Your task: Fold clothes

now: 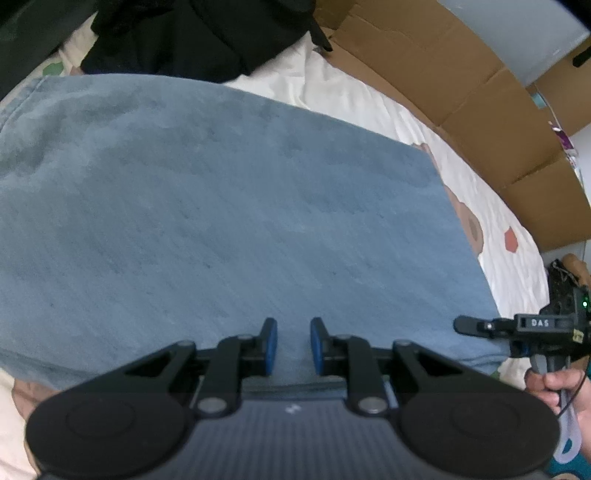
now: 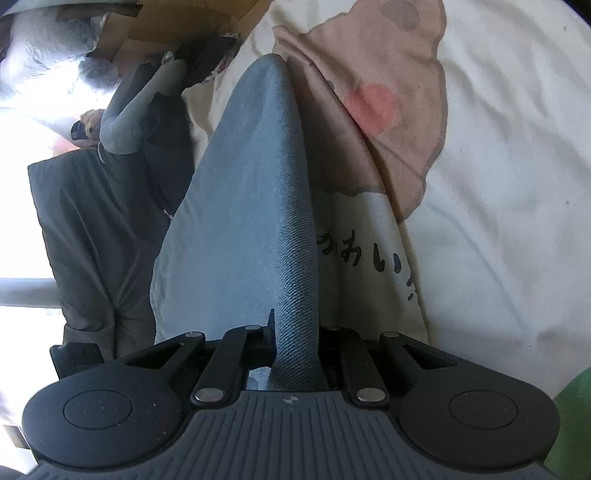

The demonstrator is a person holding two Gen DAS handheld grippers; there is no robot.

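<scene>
On the bed (image 1: pixel 369 107), the blue denim garment (image 1: pixel 221 206) lies spread flat over a cream printed sheet (image 2: pixel 498 184). Right gripper (image 2: pixel 295 332): fingers clamped on a raised fold of the garment edge. Left gripper (image 1: pixel 293 347): fingers narrowly parted above the denim, gripping nothing visible.

So the left claw (image 1: pixel 293 347) is hanging low over a big blue denim piece (image 1: pixel 221 206), its blue-padded jaws standing a little apart with nothing pinched between them. The denim is lying spread across a white bedsheet (image 1: pixel 369 107) with cartoon prints, with a heap of black clothes (image 1: pixel 192 33) sitting at its far edge and flattened cardboard (image 1: pixel 461 99) running along the bed's side. The right claw (image 1: pixel 467 325) is poking in at the denim's right edge, a hand (image 1: pixel 561 387) gripping its handle.
</scene>
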